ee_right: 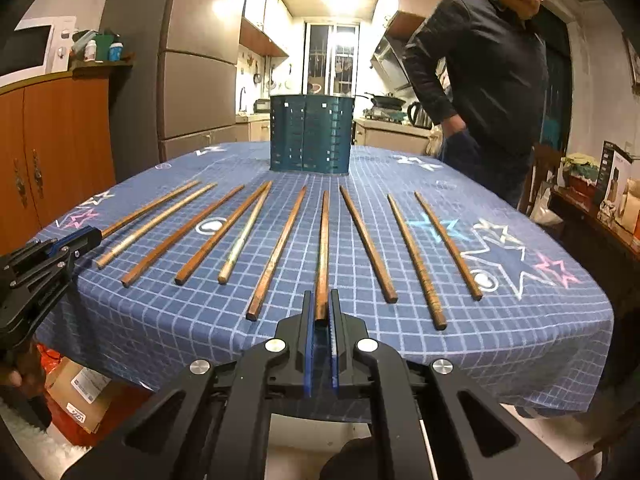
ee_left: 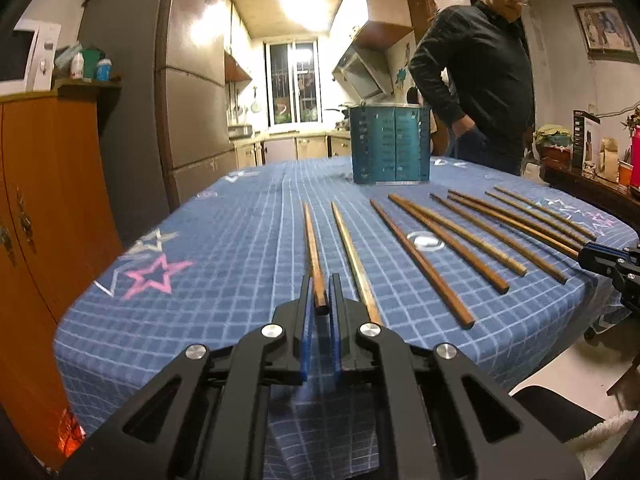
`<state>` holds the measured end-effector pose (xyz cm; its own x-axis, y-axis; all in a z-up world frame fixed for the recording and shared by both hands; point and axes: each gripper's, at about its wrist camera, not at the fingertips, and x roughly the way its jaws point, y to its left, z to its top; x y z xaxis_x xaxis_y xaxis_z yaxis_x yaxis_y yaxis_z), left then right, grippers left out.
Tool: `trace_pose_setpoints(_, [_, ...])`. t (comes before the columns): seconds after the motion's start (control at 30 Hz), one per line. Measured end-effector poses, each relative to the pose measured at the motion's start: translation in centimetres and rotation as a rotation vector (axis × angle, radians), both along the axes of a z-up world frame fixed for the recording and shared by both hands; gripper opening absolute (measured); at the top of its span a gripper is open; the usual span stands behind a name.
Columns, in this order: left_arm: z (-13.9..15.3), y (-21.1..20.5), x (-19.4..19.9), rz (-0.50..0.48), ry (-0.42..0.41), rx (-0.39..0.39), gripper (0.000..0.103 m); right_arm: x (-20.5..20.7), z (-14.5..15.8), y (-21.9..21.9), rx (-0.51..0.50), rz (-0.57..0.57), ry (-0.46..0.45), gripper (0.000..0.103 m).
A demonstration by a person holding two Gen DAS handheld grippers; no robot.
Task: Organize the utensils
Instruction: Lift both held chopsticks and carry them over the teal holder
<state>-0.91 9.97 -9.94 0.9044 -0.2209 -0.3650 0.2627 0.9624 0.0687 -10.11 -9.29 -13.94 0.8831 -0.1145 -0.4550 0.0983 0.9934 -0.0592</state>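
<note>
Several brown wooden chopsticks lie side by side on the blue checked tablecloth (ee_right: 160, 320). A teal perforated utensil holder (ee_right: 311, 134) stands upright at the far middle; it also shows in the left wrist view (ee_left: 390, 144). My left gripper (ee_left: 320, 284) is shut on the near end of the leftmost chopstick (ee_left: 312, 240); a paler chopstick (ee_left: 352, 248) lies just to its right. My right gripper (ee_right: 320, 300) is shut on the near end of a middle chopstick (ee_right: 323, 240). The left gripper shows at the left edge of the right wrist view (ee_right: 76, 242).
A man in dark clothes (ee_right: 492, 80) stands at the table's far right corner. An orange cabinet (ee_left: 44, 200) and a grey fridge (ee_right: 196, 60) stand to the left. A sideboard with boxes (ee_right: 612, 200) is at the right. A cardboard box (ee_right: 88, 396) lies on the floor.
</note>
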Motion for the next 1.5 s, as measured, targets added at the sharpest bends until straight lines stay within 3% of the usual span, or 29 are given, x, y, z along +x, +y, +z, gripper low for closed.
trace_pose_setpoints(0.27, [2.7,0.8,-0.7,0.005,-0.029,-0.010,0.006,-2.2,2.6,0.0,-0.021,0.031,-0.048,0.007])
trace_pose_setpoints(0.67, [9.7,1.7,-0.9,-0.010,-0.102,-0.075,0.006,-3.0,8.7,-0.9,-0.045,0.086,-0.146,0.007])
trace_pose_setpoints(0.93, [13.1,2.3,0.2,0.009,-0.074,-0.135,0.006,-1.4,12.8,-2.0,-0.028,0.145,-0.166,0.007])
trace_pose_setpoints(1.1, [14.7,1.9,0.5,0.021,-0.105,-0.125,0.006,0.2,15.2,-3.3,-0.019,0.178,-0.172,0.007])
trace_pose_setpoints(1.5, [18.9,0.0,4.3,-0.020,-0.078,-0.121,0.006,5.5,18.8,-5.7,0.054,0.242,-0.137,0.007])
